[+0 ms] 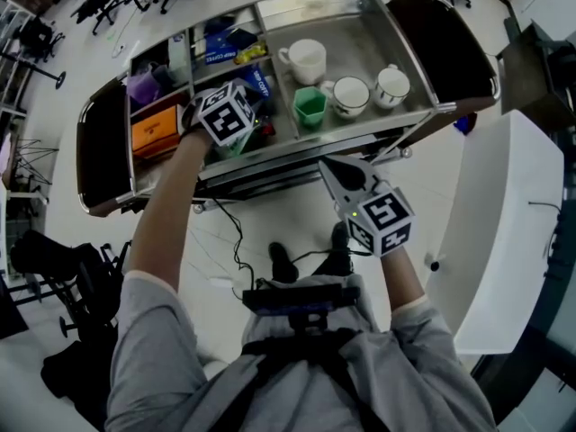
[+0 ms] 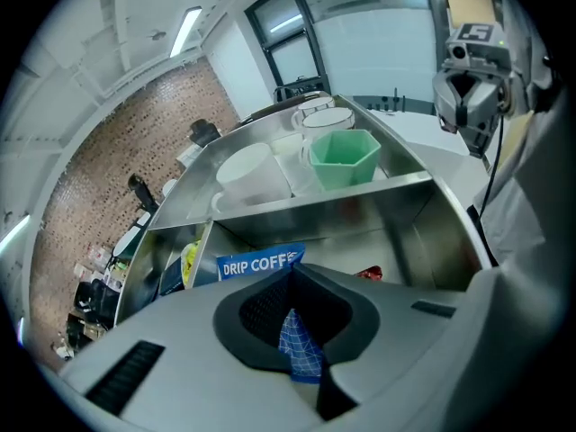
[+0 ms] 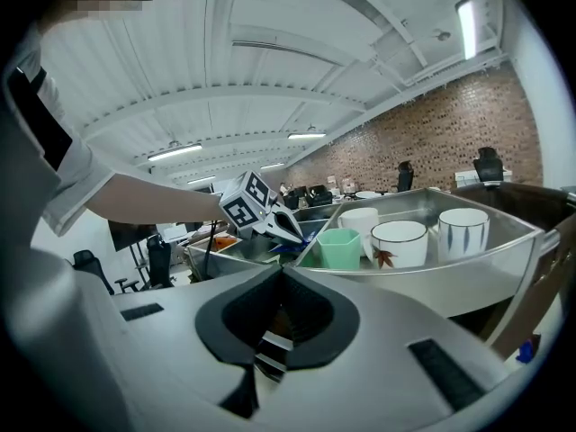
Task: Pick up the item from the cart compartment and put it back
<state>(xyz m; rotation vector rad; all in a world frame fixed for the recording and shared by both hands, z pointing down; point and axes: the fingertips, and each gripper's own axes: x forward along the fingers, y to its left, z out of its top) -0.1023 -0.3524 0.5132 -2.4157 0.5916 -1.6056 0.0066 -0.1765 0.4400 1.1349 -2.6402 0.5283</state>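
Note:
The steel cart (image 1: pixel 423 61) has a top tray split into compartments. My left gripper (image 1: pixel 250 122) hangs over the middle compartment, just above its contents. In the left gripper view this gripper (image 2: pixel 292 275) is shut on a small blue checked packet (image 2: pixel 299 349), which is pinched between the pads. A blue "DRIP COFFEE" box (image 2: pixel 256 264) stands in the compartment right behind the jaw tips. My right gripper (image 1: pixel 326 165) is shut and empty, held in front of the cart's near edge and pointing at it. In the right gripper view its jaws (image 3: pixel 281 268) meet, with the left gripper's marker cube (image 3: pixel 245 203) beyond them.
The right compartment holds a green cup (image 1: pixel 310 108), a white mug (image 1: pixel 306 59) and two white cups (image 1: pixel 351 95). An orange box (image 1: pixel 155 131) and a purple item (image 1: pixel 144 86) fill the left compartments. A white table (image 1: pixel 504 232) stands to the right. Cables run across the floor by the person's feet.

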